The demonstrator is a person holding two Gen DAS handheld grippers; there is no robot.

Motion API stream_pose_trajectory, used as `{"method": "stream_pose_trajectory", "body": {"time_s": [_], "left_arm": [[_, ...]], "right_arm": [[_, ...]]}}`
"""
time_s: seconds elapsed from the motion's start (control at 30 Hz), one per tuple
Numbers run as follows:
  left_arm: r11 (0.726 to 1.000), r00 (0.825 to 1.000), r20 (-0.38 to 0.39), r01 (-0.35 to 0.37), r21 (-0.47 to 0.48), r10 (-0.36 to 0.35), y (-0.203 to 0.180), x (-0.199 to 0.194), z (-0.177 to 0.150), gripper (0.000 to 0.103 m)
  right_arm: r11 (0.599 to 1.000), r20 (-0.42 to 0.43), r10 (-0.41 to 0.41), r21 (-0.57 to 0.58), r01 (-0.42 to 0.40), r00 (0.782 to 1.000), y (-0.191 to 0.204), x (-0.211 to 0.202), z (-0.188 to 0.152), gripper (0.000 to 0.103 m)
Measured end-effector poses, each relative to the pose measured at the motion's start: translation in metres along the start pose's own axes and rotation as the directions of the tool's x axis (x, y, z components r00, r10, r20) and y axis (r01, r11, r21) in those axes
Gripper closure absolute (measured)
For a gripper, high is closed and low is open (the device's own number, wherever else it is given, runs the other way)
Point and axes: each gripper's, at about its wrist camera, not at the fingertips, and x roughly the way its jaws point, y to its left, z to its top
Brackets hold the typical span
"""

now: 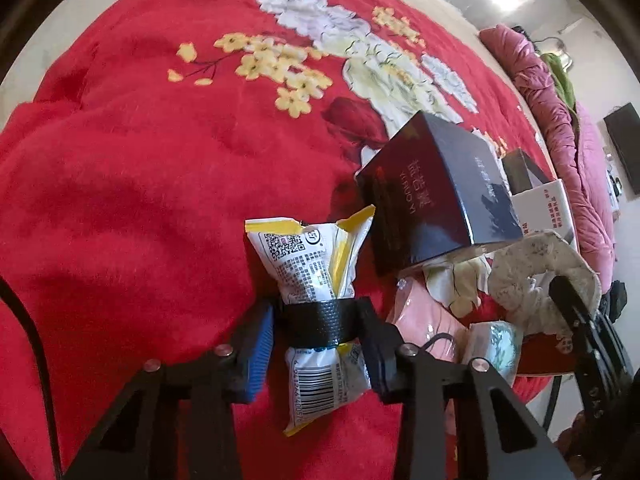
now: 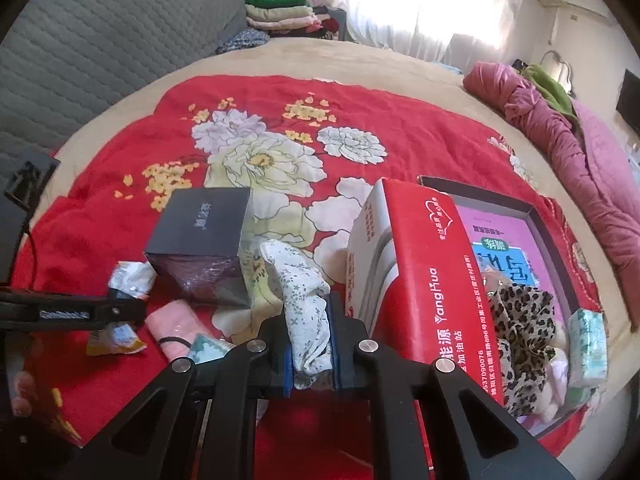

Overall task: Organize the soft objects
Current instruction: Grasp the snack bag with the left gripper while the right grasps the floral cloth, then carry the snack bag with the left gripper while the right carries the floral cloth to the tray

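Observation:
In the left wrist view a white and yellow snack packet (image 1: 308, 264) lies on the red floral blanket (image 1: 140, 184). My left gripper (image 1: 316, 322) is shut on the packet's middle, which is pinched to a waist under a black textured band. My right gripper (image 2: 310, 320) is shut on a white floral cloth (image 2: 304, 292), held upright between its blue pads. The left wrist view shows that same cloth as a crumpled ring (image 1: 536, 268) at the right. A shallow dark box (image 2: 536, 216) at the right holds a leopard-print cloth (image 2: 520, 320) and a tissue pack (image 2: 586, 340).
A dark glossy box (image 2: 200, 248) stands left of the cloth, and a red and white carton (image 2: 424, 280) leans just to its right. A pink wrapped item (image 2: 176, 328) and a small tissue pack (image 2: 204, 350) lie between the grippers. A pink quilt (image 2: 568, 140) edges the bed.

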Motion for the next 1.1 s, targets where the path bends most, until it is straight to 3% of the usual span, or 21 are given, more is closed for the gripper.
{"method": "stream_pose_trajectory", "body": {"time_s": [0.17, 0.5, 1.1], "left_arm": [[1.000, 0.999, 0.038, 0.013, 0.010, -0.013, -0.001, -0.007, -0.004, 0.064], [0.990, 0.986, 0.155, -0.077, 0.115, 0.059, -0.024, -0.051, -0.022, 0.064], [0.968, 0.965, 0.256, -0.119, 0.222, 0.060, -0.071, -0.108, -0.048, 0.064]], "right_arm": [[0.999, 0.018, 0.037, 0.040, -0.038, 0.999, -0.006, -0.008, 0.000, 0.090], [0.997, 0.058, 0.054, 0.056, -0.057, 0.997, -0.006, -0.028, 0.002, 0.090], [0.991, 0.171, 0.076, 0.100, -0.094, 0.982, -0.018, -0.088, 0.007, 0.090]]}}
